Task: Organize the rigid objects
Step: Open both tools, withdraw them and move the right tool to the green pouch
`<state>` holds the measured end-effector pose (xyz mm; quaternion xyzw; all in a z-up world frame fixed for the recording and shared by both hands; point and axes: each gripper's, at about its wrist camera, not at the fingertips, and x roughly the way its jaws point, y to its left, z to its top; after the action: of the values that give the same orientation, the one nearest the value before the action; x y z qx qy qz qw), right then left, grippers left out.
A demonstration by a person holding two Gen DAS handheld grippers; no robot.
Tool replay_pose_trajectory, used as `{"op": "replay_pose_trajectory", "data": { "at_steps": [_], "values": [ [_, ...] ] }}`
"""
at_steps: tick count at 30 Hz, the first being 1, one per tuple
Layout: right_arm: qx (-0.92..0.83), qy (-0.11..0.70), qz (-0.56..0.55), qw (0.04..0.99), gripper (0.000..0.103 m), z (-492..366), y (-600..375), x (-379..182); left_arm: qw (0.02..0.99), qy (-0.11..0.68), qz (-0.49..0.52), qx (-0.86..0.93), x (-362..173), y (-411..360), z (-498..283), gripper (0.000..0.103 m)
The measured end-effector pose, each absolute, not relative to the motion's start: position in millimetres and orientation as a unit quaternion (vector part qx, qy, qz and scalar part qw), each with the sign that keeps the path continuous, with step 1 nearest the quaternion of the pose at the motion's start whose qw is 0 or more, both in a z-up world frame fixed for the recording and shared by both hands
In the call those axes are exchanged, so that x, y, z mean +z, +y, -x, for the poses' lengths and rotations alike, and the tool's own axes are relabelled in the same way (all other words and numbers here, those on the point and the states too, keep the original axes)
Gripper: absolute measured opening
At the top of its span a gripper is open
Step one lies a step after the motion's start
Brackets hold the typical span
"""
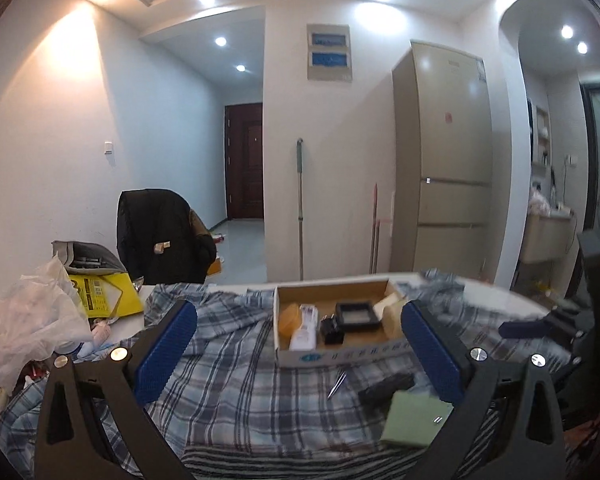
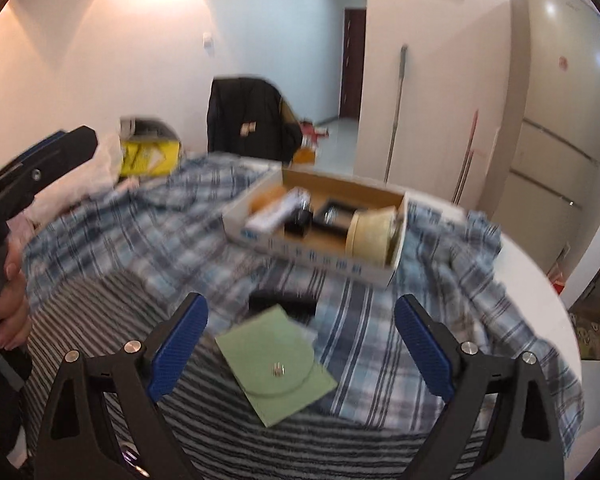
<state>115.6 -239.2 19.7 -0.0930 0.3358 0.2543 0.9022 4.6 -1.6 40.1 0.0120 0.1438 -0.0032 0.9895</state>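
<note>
Plaid blue-and-white cloth is covering the table in front of you, with a striped cloth lying at the near edge. Across the room a beige fridge is standing at the far right, and a chair with a black jacket over it is sitting behind the table on the left. On the plaid cloth a cardboard box is resting toward the far side, holding an orange piece, a white packet, a black adapter, a black square frame and a cream roll. Nearer to you, a green card is lying flat, its far corner overlapping a black oblong object, too blurred to identify. Thin metal tweezers are lying just left of that black object.

You are holding your left gripper above the cloth with its jaws spread wide and gripping nothing. Your right gripper is hovering over the green card, jaws likewise spread, pinching nothing.
</note>
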Motion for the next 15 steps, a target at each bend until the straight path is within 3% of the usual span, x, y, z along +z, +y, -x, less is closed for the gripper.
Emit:
{"op": "replay_pose_trajectory", "data": {
  "at_steps": [8,15],
  "values": [
    [0.284,0.445,0.132,0.839,0.094,-136.9,-228.9,-43.3,0.979,0.201,-0.010,0.017,-14.1,10.2,-31.7,0.103],
    [0.329,0.489,0.142,0.795,0.094,-151.8,-223.4,-65.7,0.971,0.238,0.015,-0.002,-19.5,21.0,-41.0,0.103]
  ]
}}
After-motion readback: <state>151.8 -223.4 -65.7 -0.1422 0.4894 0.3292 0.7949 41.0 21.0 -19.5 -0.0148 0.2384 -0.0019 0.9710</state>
